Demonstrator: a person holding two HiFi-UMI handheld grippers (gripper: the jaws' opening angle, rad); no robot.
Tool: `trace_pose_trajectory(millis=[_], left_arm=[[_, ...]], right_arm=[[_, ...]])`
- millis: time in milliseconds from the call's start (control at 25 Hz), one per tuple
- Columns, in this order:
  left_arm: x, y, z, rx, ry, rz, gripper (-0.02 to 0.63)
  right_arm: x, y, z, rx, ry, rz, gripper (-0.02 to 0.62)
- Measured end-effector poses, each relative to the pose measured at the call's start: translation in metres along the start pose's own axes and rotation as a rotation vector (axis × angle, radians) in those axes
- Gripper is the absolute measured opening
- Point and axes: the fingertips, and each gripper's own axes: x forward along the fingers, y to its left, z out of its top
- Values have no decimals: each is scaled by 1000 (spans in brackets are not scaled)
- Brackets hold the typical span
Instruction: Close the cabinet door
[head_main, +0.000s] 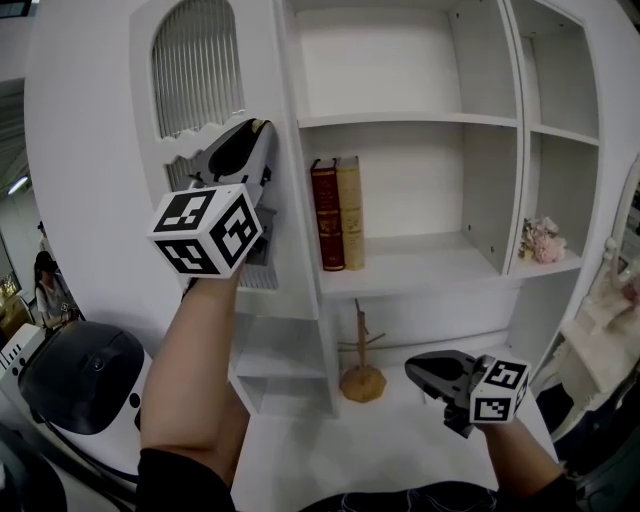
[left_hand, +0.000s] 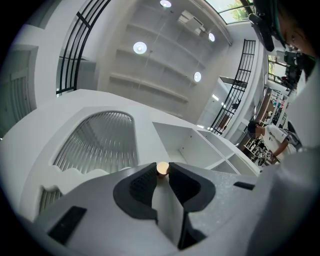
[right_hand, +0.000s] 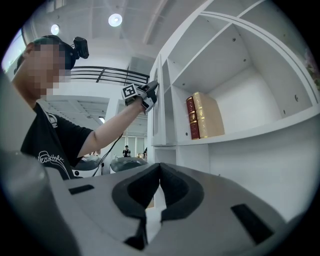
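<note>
- I've got the left gripper (head_main: 263, 127) pinching the knob (left_hand: 162, 168) of the cabinet door (head_main: 195, 70), at the cabinet's (head_main: 410, 119) upper left edge.
- Door looks slightly ajar; closing is under way.
- Right gripper (right_hand: 159, 167) jaws are pressed together, empty.
- Next: push the door flush, then release.

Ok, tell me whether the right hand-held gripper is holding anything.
No, the right hand-held gripper has its jaws closed tip to tip with nothing between them.
</note>
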Motion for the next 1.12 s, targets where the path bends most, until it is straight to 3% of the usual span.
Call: trace_pose_trajectory(millis=[1120], left_arm=[[33, 11, -36, 97, 94, 93, 78]], right_arm=[[-16, -43, -10, 6, 3, 29, 5]])
